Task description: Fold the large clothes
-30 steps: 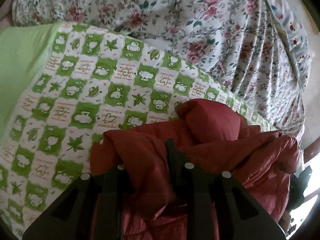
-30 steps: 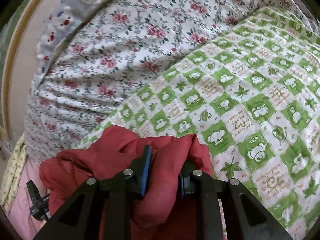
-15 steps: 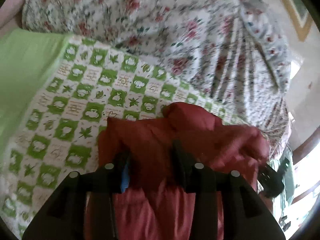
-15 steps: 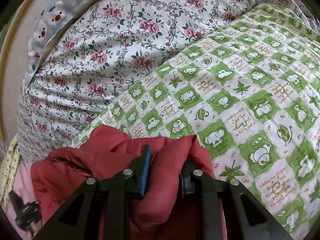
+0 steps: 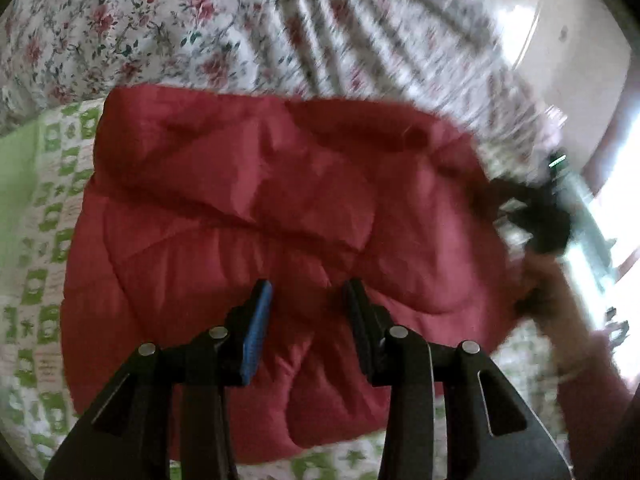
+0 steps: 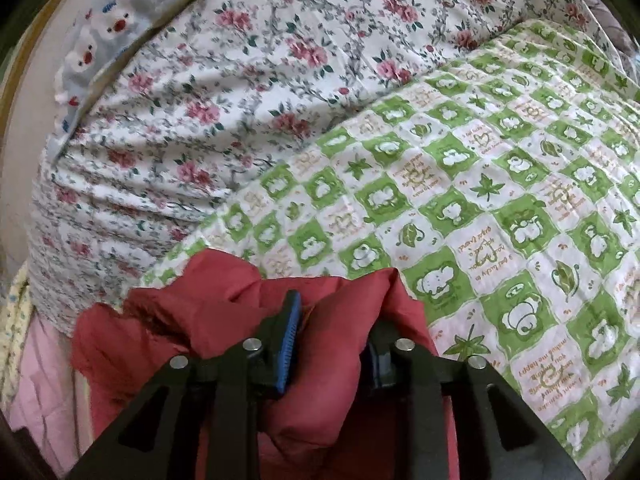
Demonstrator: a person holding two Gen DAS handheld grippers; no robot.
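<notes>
A red padded jacket point(image 5: 256, 208) lies spread on the green-and-white checked sheet point(image 5: 44, 216). My left gripper point(image 5: 307, 300) is open just above the jacket's near part, with nothing between its fingers. In the right wrist view my right gripper point(image 6: 334, 320) is shut on a bunched fold of the same jacket point(image 6: 224, 304) near the bed's edge. The other gripper and the hand holding it show blurred at the right of the left wrist view point(image 5: 548, 220).
A floral quilt point(image 6: 224, 92) is heaped along the back of the bed, with a bear-print pillow point(image 6: 104, 28) behind it. The checked sheet point(image 6: 500, 208) stretches away to the right. Pink fabric point(image 6: 36, 380) hangs below the bed's left edge.
My left gripper has let go of the jacket and lifted above it; the jacket now lies spread flatter. My right gripper keeps its hold and has barely moved.
</notes>
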